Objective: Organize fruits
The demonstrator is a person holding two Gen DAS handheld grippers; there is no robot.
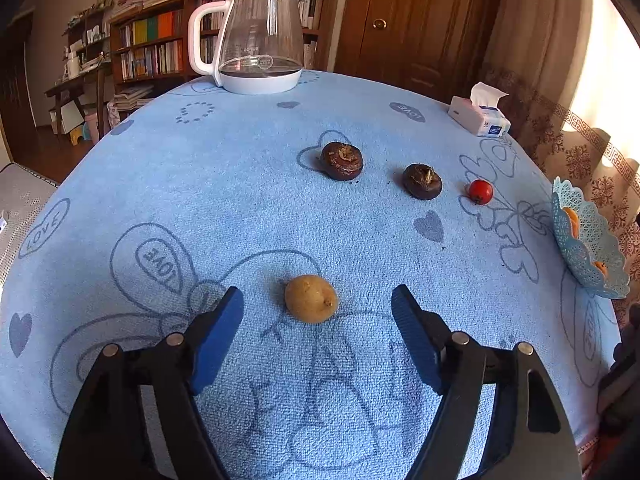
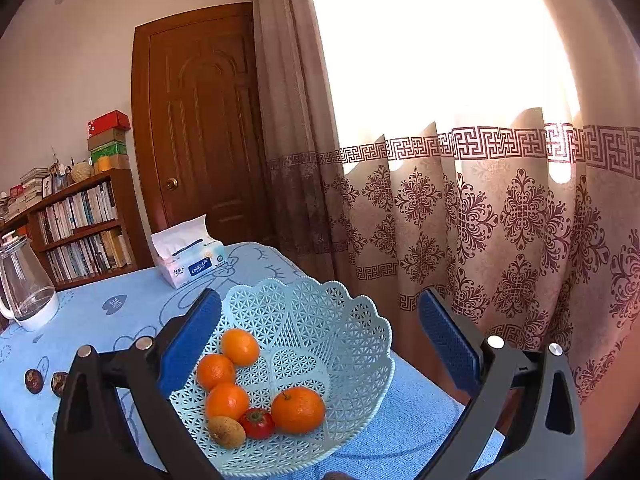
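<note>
My left gripper [image 1: 318,300] is open and low over the blue tablecloth, with a small tan fruit [image 1: 311,298] lying between its fingertips, untouched. Beyond it lie two dark brown water chestnuts [image 1: 342,160] [image 1: 422,181] and a small red fruit [image 1: 480,191]. My right gripper [image 2: 320,304] is open and empty above a pale blue lattice basket [image 2: 352,320]. The basket holds several oranges [image 2: 298,409], a red fruit [image 2: 257,423] and a tan fruit [image 2: 226,432]. The basket also shows at the right edge of the left wrist view [image 1: 588,256].
A glass kettle [image 1: 260,36] stands at the far side of the table and a tissue pack [image 1: 480,114] at the far right corner. The basket sits near the table's right edge, next to the patterned curtain [image 2: 480,220]. Bookshelves and a wooden door stand behind.
</note>
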